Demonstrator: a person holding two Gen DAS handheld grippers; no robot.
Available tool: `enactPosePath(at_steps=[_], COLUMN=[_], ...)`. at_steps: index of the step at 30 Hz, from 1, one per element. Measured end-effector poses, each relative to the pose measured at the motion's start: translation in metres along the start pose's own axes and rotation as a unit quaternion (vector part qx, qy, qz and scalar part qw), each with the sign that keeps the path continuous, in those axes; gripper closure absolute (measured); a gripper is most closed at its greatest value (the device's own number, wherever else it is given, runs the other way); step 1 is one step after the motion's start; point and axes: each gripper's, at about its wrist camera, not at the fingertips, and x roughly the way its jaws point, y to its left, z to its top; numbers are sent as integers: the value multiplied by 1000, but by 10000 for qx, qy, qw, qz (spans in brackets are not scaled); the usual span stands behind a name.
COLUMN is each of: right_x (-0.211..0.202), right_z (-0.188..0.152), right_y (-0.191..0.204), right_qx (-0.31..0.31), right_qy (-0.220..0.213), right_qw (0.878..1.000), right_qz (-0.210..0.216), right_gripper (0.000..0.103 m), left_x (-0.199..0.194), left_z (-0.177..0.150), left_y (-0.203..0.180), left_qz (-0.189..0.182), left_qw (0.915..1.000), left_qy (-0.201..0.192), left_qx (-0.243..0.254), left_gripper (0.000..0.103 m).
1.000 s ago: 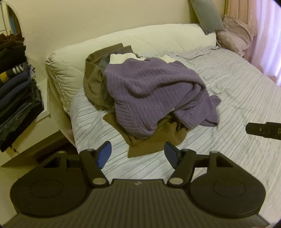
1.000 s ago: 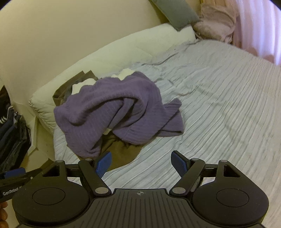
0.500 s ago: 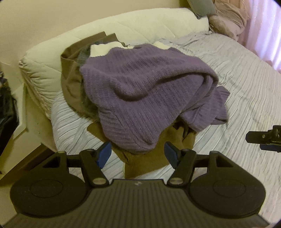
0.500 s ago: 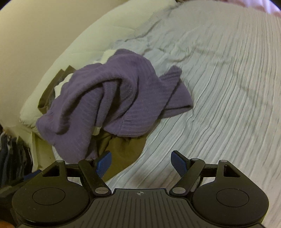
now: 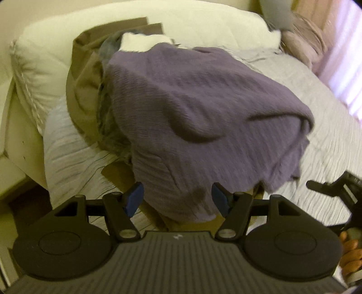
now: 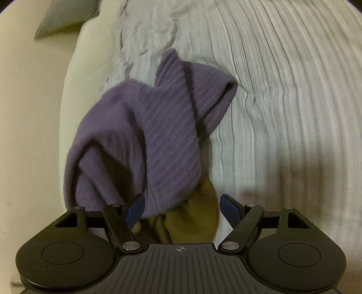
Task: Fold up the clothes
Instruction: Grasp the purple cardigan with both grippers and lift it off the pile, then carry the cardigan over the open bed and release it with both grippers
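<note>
Both grippers, left (image 5: 177, 199) and right (image 6: 181, 209), closed in on one purple sweater (image 5: 203, 117)

Bedroom, bed against a pale wall.
A bed (image 5: 334, 140) covered by a grey striped, wrinkled sheet is seen in both views. A cream quilted bolster (image 5: 40, 67) is laid along its edge beside a plain cream wall (image 6: 27, 113). A grey cushion (image 6: 65, 15) and a pinkish bundle of fabric (image 5: 307, 43) are placed at the far end. A pink curtain (image 5: 348, 67) is lit by daylight at right. Blur is noted.
</note>
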Motion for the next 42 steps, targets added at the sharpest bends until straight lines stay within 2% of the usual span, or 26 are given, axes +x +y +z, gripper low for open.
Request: enactPosePath(at_steps=[8, 9, 10, 13, 15, 18, 21, 24, 27, 31, 35, 39, 42], right_x=[53, 55, 57, 39, 17, -35, -94, -158, -226, -311, -402, -495, -559], right_z=[13, 13, 14, 13, 10, 5, 3, -1, -22, -59, -102, -147, -182], right_y=[-14, -11, -8, 11, 27, 51, 68, 87, 101, 109, 105, 90, 73], right_qx=[737, 655, 571, 81, -305, -750, -931, -1212, -1631, -2127, -2571, -2787, -3032], right_qy=[-246, -233, -221, -337, -476, -908, -1455, -1961, -2388, -2890, -3578, -4329, -4852], right_qw=[9964, 9969, 9974, 9984, 9967, 9889, 9760, 9565, 9329, 8972, 8559, 8106, 7765], right_qz=[353, 360, 368, 445, 588, 904, 1324, 1790, 2147, 2574, 2707, 2792, 2641], right_gripper=[26, 52, 91, 92, 93, 94, 95, 95, 95, 96, 96, 95, 95], left_x=[30, 32, 33, 29, 20, -9, -45, -83, -118, -173, -231, -273, -304], left_z=[16, 17, 18, 21, 24, 30, 35, 42, 46, 40, 13, -29, -60], left_y=[31, 33, 35, 36, 35, 22, 11, 4, -8, -43, -91, -143, -182], left_qz=[-409, -464, -503, -589, -644, -566, -557, -658, -852, -1375, -2171, -3138, -3846], left_qw=[9953, 9944, 9942, 9945, 9951, 9975, 9951, 9898, 9822, 9648, 9363, 9062, 8776], left_qy=[109, 106, 102, 95, 39, -347, -814, -1238, -1601, -2037, -2379, -2317, -2239], left_qx=[-876, -940, -940, -856, -753, -245, 108, 256, 489, 932, 1399, 1630, 1782], left_gripper=[39, 43, 57, 82, 89, 93, 97, 98, 98, 98, 98, 98, 98])
